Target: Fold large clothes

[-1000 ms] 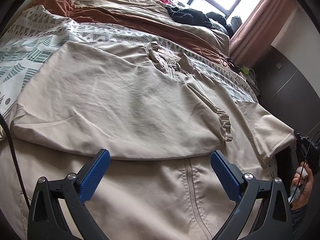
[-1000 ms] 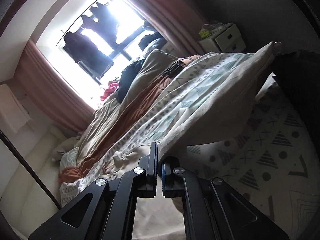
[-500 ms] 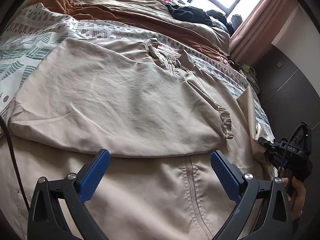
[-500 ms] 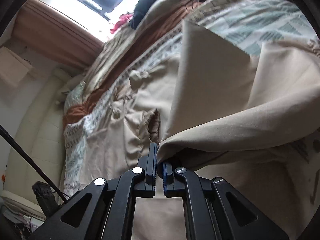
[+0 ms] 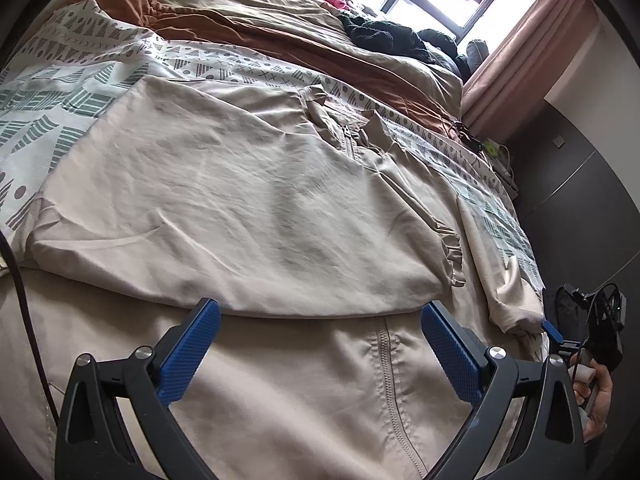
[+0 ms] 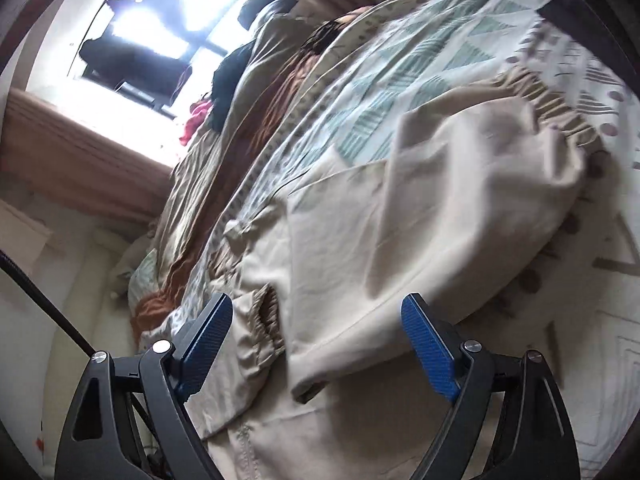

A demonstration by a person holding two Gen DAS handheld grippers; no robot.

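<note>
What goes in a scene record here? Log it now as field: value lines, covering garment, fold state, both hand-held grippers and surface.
garment: beige zip-front jacket, spread flat on the bed
fold state: one sleeve lies across the body, its elastic cuff on top; the right sleeve is draped loosely inward
left hand-held gripper: open, above the hem, holding nothing
right hand-held gripper: open, beside the sleeve, holding nothing
surface: patterned bedsheet
background: brown blanket, dark clothes near the window
</note>
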